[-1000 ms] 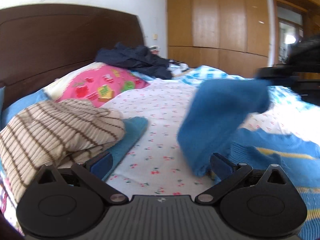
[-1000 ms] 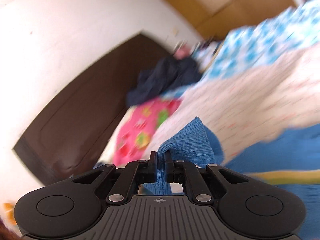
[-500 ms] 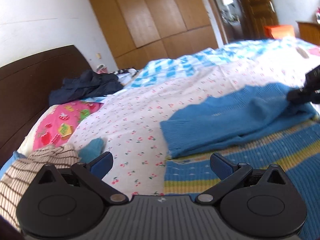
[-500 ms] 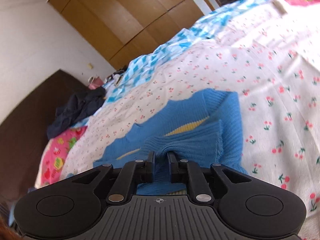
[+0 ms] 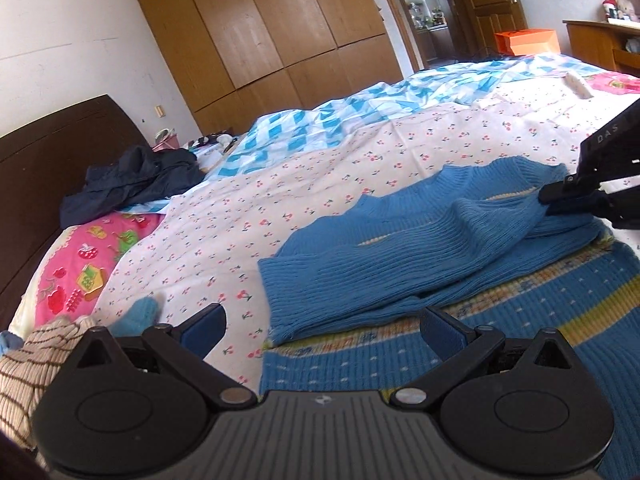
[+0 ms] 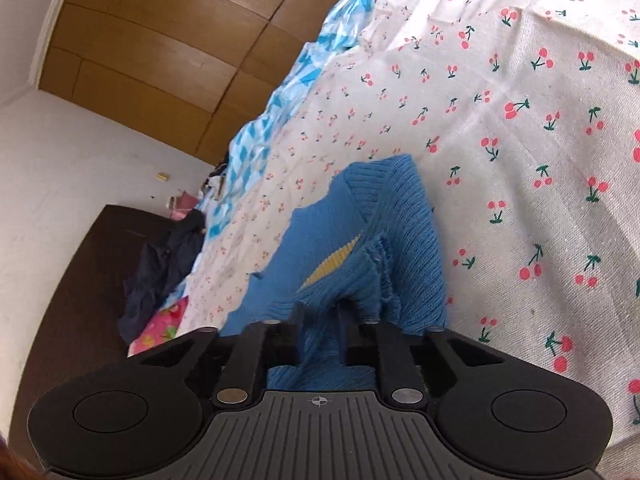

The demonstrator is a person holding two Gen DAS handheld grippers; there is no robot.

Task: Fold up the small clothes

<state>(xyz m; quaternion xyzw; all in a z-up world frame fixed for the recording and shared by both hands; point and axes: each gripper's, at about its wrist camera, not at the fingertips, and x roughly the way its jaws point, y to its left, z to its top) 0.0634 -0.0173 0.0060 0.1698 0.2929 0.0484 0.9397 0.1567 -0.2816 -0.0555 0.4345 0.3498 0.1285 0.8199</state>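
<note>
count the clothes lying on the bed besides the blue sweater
3: a dark jacket heaped by the headboard, a striped brown garment bunched at the near left, and a small light-blue knit piece beside it. More may lie out of view.

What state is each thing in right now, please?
Blue sweater: lying on the bed, part folded over itself.
Right gripper: jaws just closing, sweater fabric bunched between them.
Left gripper: open, empty.
Doorway door: open.
Dark garment: crumpled by the headboard.
</note>
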